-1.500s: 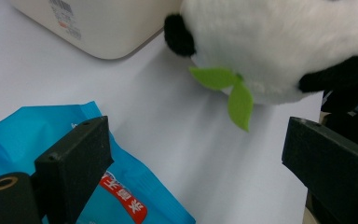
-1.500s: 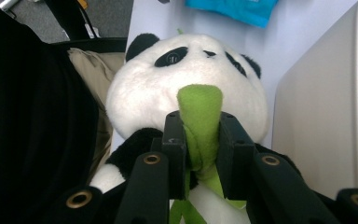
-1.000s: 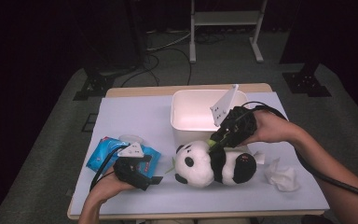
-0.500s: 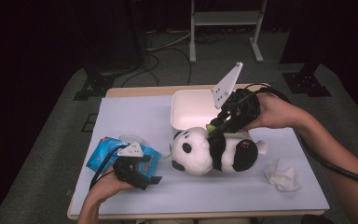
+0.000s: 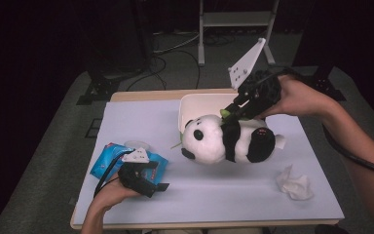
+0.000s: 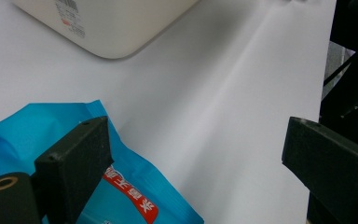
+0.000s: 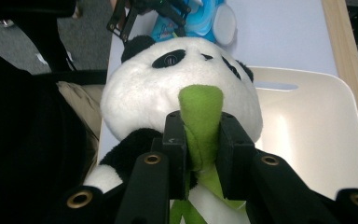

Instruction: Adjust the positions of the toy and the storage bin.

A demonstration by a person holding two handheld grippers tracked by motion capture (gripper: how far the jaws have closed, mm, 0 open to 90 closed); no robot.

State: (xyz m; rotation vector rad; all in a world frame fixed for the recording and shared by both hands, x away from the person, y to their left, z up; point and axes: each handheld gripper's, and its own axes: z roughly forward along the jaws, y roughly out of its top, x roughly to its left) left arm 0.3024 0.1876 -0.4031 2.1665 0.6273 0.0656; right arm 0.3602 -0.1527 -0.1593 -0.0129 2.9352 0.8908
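The place reads as a recording lab or studio rather than a home. A small wooden desk [image 5: 141,95] covered with a pale lilac sheet stands alone on grey carpet [image 5: 48,161], lit from above while the room around it falls into darkness. Behind the desk, black cables [image 5: 163,61] trail across the carpet, beside the dark feet of equipment stands [image 5: 95,92] and the white metal legs of a frame [image 5: 233,29]. To the right of the desk another black stand foot [image 5: 324,80] shows. The things on the desk look like test props laid out for handling.
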